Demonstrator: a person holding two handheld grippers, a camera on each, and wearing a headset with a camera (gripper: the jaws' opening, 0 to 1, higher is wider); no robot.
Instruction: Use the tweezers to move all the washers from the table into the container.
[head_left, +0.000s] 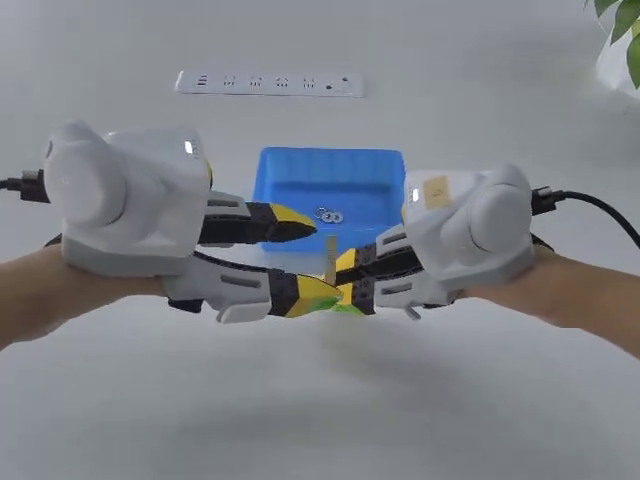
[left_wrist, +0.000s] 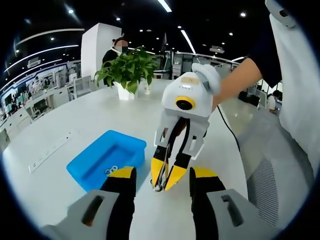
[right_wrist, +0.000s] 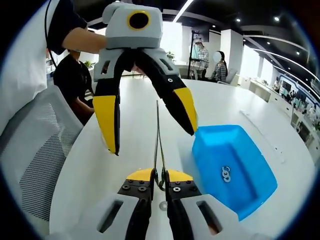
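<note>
Metal, thin and flat, the washers look light and slick to us. We judge a pinch across the rim, or one tip through the hole, safer than trying to scoop one off the smooth table. A small cluster lies on the floor of the blue container, towards its near wall. The tweezers are slim and springy. We expect them to twist if taken near the points, so the hold belongs low on the blades.

On the left, the left gripper is held level above the table, pointing inward, its yellow-tipped jaws spread wide with nothing between them. They straddle the free end of the tweezers without touching it, as far as we can see. In the middle, the tweezers stand between the two tools, just in front of the container.

On the right, the right gripper faces the left one nose to nose, its jaws pressed together on the lower part of the tweezers. In the right gripper view a small pale ring sits on the table under those jaws; we cannot tell whether it is a washer
</note>
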